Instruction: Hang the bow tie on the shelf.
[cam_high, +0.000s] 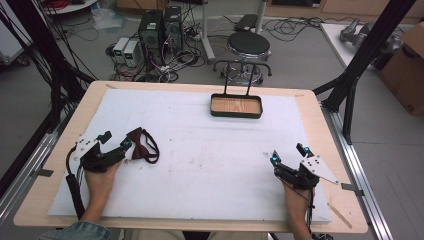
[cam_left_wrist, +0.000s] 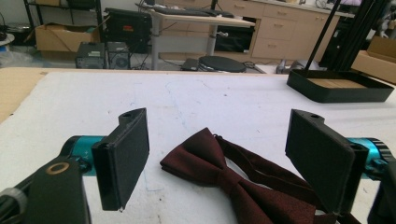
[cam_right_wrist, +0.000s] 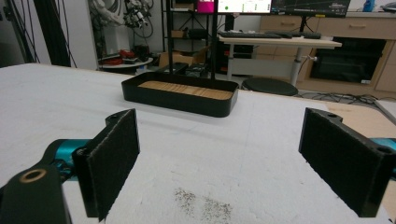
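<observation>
A dark red bow tie (cam_high: 141, 144) with a black strap lies flat on the white mat at the left. My left gripper (cam_high: 126, 147) is open right at it, and in the left gripper view the bow tie (cam_left_wrist: 224, 179) lies between the two spread jaws of that gripper (cam_left_wrist: 224, 163). A black tray (cam_high: 236, 106) with a wooden floor stands at the far middle of the mat, empty; the tray (cam_right_wrist: 180, 97) also lies ahead of my right gripper (cam_right_wrist: 238, 161). My right gripper (cam_high: 274, 159) is open over bare mat at the right, holding nothing.
The white mat (cam_high: 200, 165) covers most of the wooden table (cam_high: 310, 107). Faint dark specks mark the mat (cam_right_wrist: 201, 203) near the right gripper. Beyond the table stand a black stool (cam_high: 248, 46), computer boxes (cam_high: 160, 30) and cables. Black frame posts (cam_high: 360, 55) rise at the right.
</observation>
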